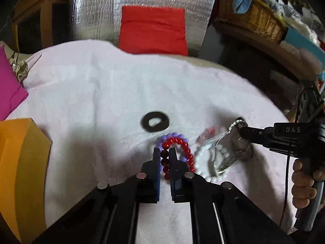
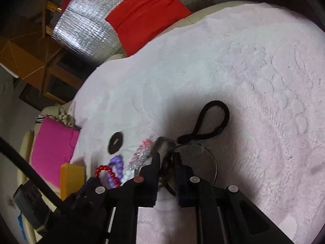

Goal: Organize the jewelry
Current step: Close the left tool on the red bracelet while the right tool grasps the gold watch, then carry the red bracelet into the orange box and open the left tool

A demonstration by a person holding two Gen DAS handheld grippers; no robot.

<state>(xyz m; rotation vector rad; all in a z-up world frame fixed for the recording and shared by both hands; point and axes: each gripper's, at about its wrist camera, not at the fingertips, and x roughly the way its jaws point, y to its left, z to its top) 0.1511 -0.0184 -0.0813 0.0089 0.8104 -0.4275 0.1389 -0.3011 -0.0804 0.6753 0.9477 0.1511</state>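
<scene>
My left gripper [image 1: 164, 151] is shut on a dark red bead bracelet [image 1: 165, 160] over the white towel [image 1: 101, 93]. A red coil band [image 1: 183, 144] and a purple coil band [image 1: 172, 136] lie tangled around it, with a white bead bracelet [image 1: 205, 158] to the right. My right gripper [image 2: 166, 155] is shut on a silver and brown chain bracelet [image 2: 165, 162], which also shows in the left wrist view [image 1: 240, 140]. A black hair tie [image 1: 155, 121] lies farther back. A black looped band [image 2: 211, 120] lies beyond the right gripper.
An orange box [image 1: 22, 166] stands at the left, a pink cushion [image 1: 10, 89] behind it. A red cushion [image 1: 153, 30] leans on silver foil at the back. A wicker basket [image 1: 251, 16] sits on a shelf at the back right.
</scene>
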